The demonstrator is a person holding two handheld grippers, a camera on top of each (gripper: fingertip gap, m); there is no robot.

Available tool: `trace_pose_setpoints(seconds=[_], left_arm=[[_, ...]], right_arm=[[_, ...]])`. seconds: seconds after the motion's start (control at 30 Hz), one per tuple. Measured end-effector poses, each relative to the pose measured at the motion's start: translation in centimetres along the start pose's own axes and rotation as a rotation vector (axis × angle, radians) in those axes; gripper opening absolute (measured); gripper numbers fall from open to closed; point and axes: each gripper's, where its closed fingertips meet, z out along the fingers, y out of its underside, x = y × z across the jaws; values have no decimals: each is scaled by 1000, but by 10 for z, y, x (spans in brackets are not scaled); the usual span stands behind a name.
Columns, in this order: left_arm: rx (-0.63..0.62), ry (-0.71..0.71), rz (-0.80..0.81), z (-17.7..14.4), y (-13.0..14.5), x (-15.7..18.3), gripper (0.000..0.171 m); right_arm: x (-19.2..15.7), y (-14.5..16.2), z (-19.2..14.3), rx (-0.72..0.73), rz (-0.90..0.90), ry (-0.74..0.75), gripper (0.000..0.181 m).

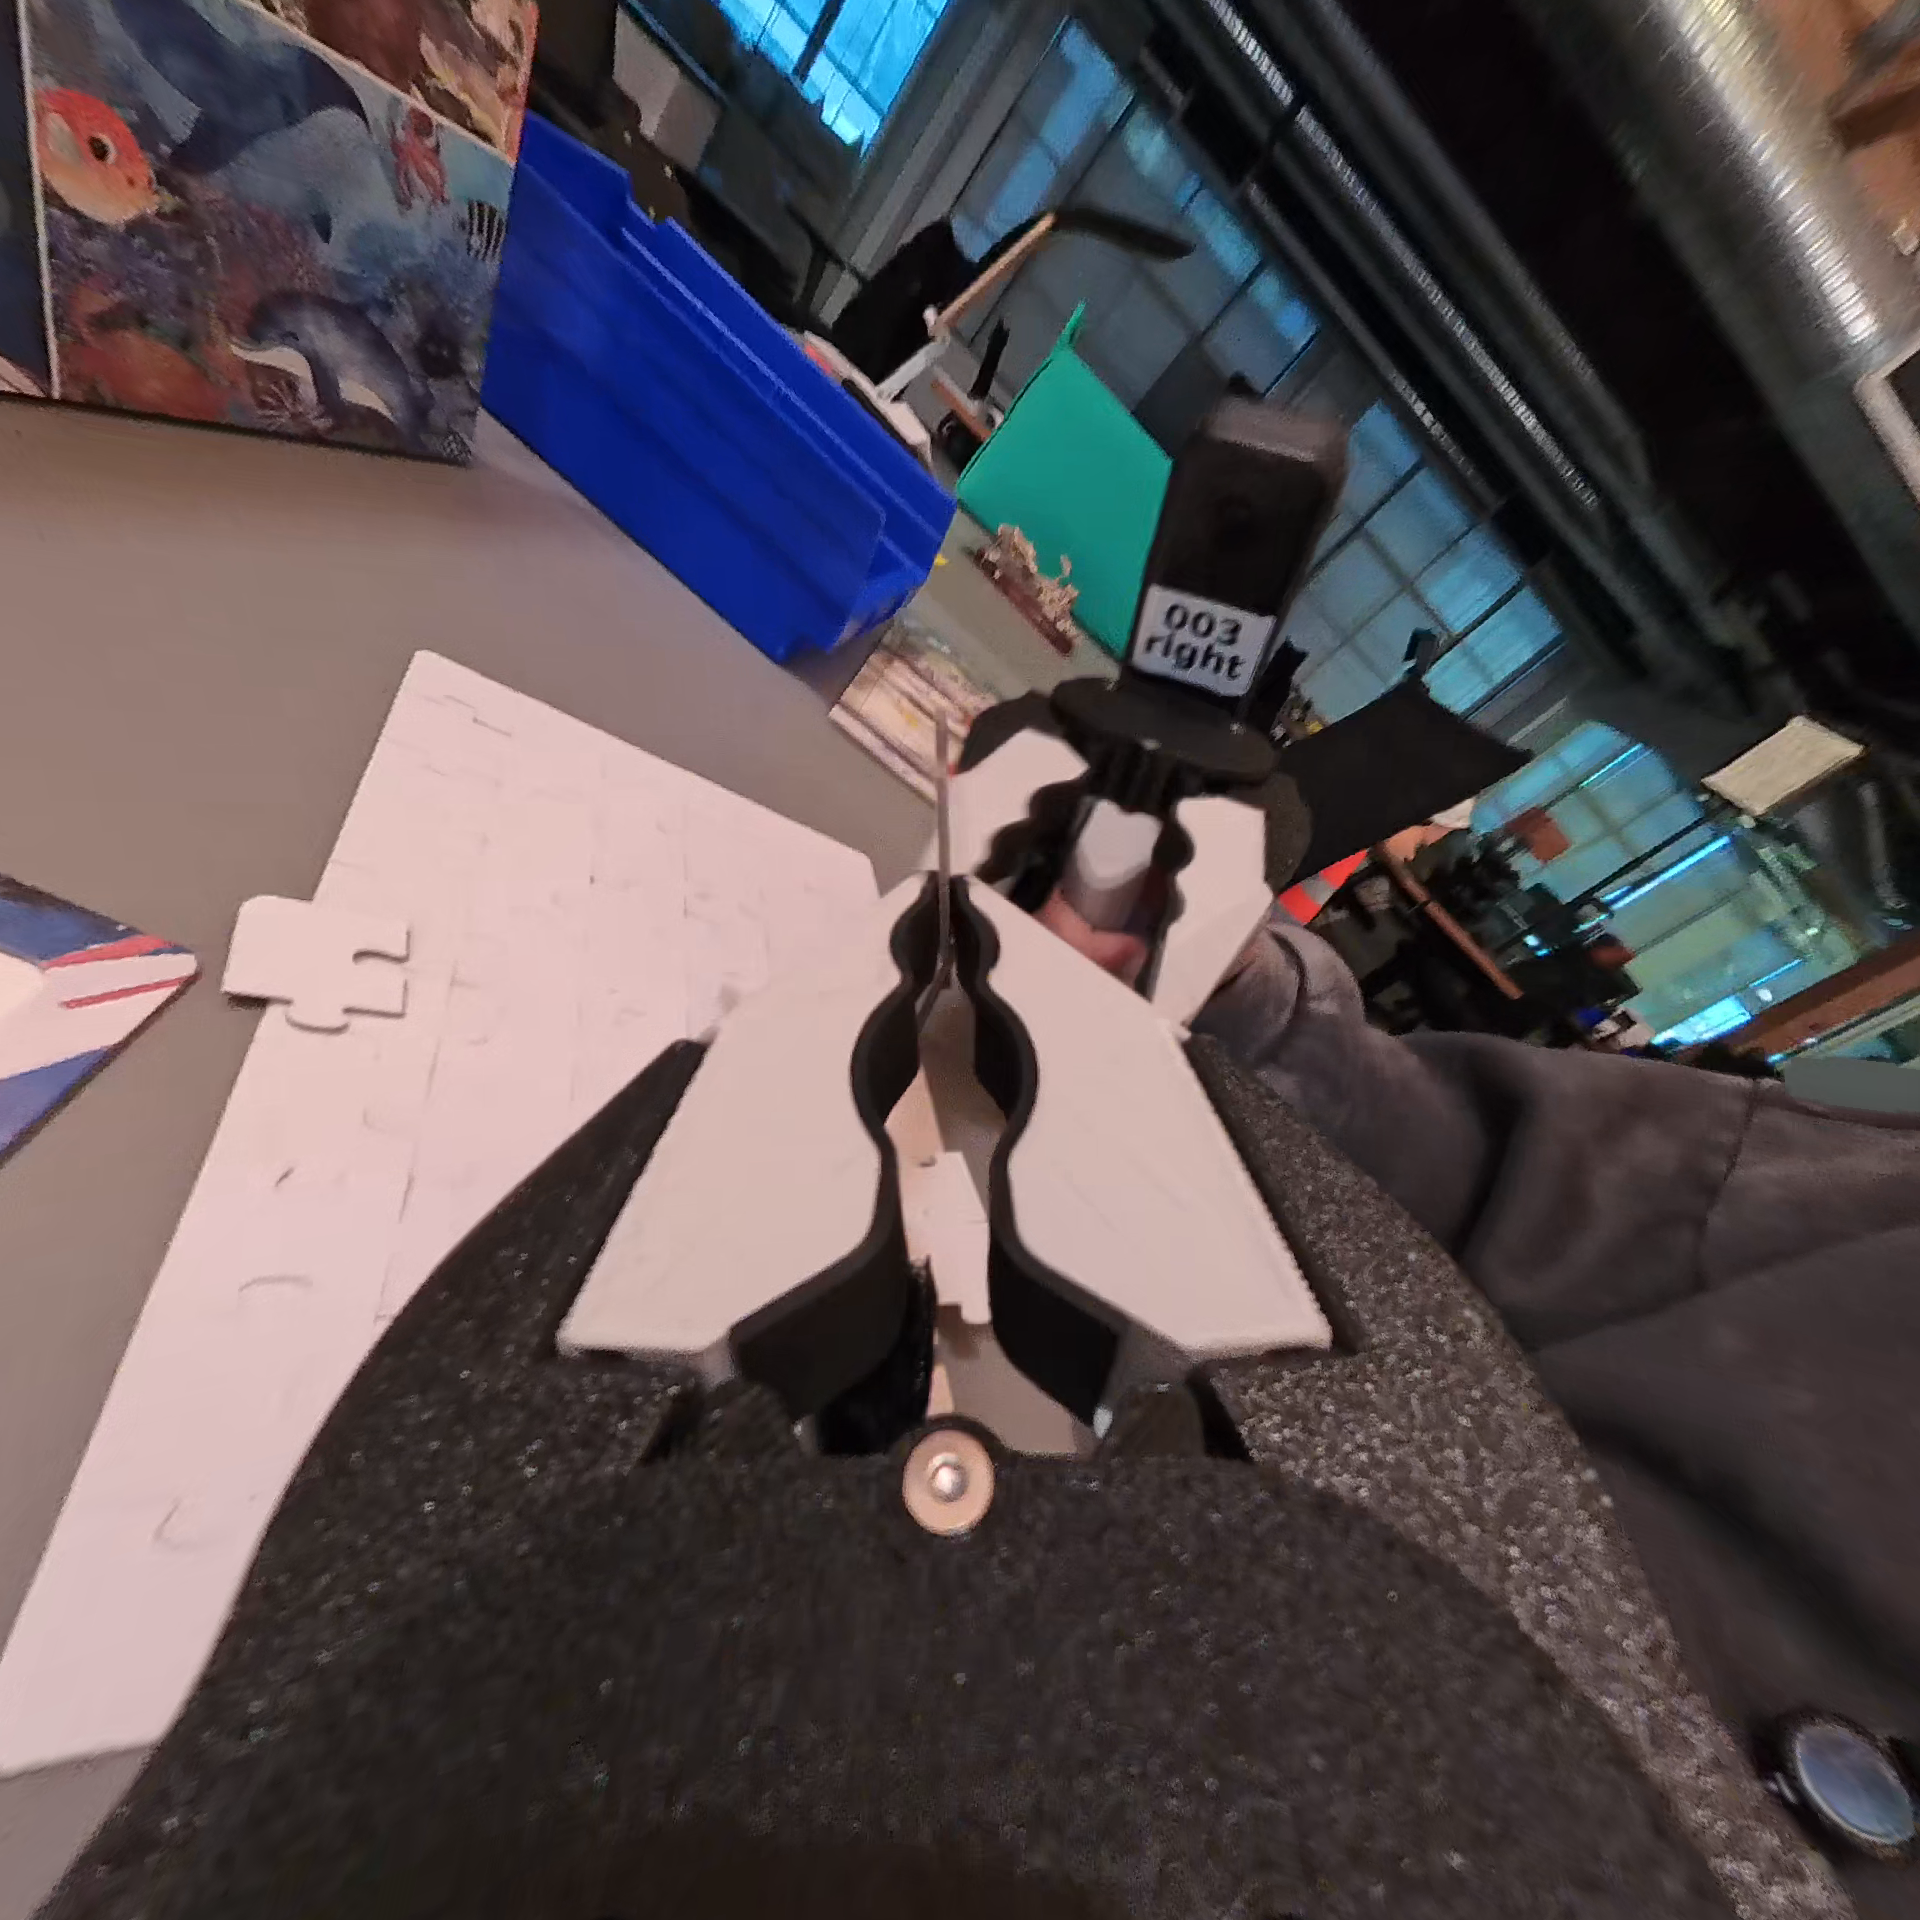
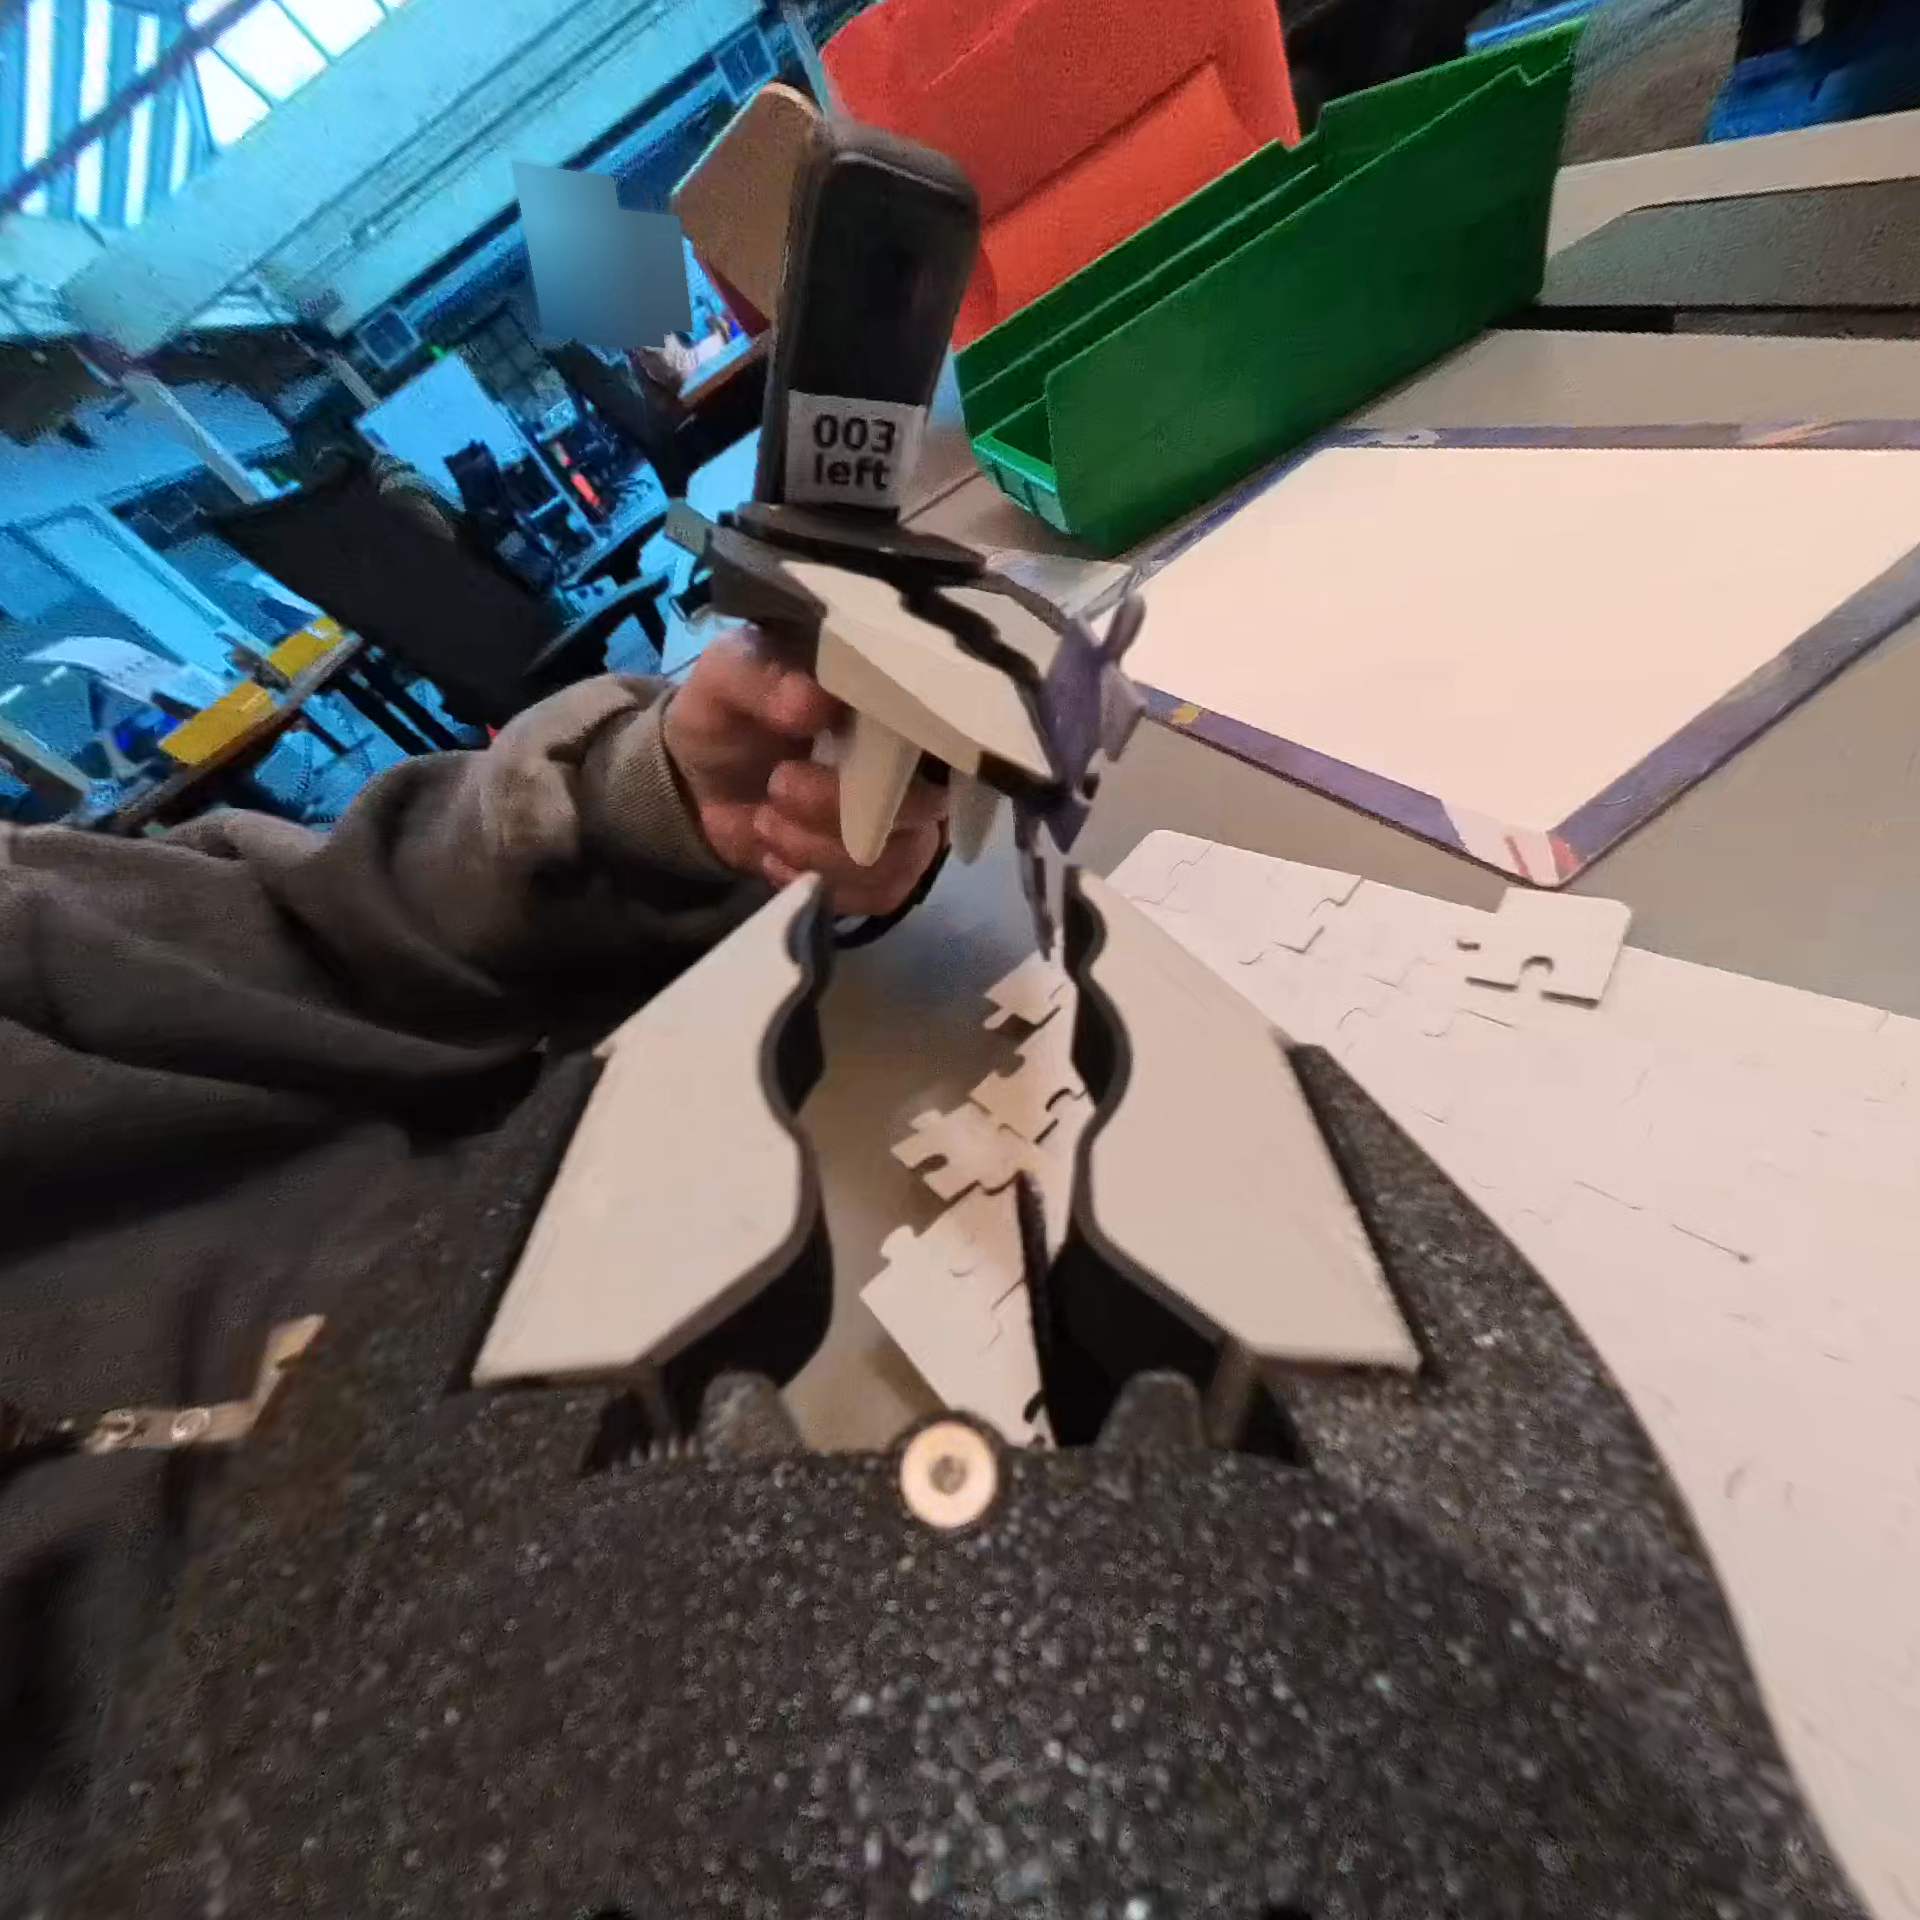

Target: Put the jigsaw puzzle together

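The left gripper (image 1: 940, 904) pinches a puzzle piece (image 2: 1075, 717) tight at its tips, and the right gripper (image 2: 945, 904) is wide open, holding nothing.

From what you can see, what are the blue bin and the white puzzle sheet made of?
Blue bin: apparently moulded plastic, glossy, with stepped ridged walls. White puzzle sheet: probably matte cardboard; thin, flat, faint interlocking cut lines, seemingly lying face down.

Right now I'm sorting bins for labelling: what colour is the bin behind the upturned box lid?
Green, clearest in the right wrist view.
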Motion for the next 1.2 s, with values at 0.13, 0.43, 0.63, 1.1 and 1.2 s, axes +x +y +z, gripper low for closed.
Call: trace_pose_setpoints(seconds=[0.13, 0.43, 0.63, 1.1, 1.2], left_arm=[[10, 166, -77, 5, 2, 21, 1], [-98, -318, 113, -42, 8, -44, 1], [-306, -543, 446, -74, 36, -53, 56], [-762, -458, 944, -15, 122, -29, 2], [-651, -500, 861, -18, 103, -32, 0]], right_arm=[[5, -3, 10, -16, -34, 44, 25], [130, 22, -94, -292, -311, 849, 0], [75, 46, -60, -386, -389, 505, 67], [4, 118, 0, -711, -608, 255, 0], [9, 107, -6, -666, -583, 283, 0]])
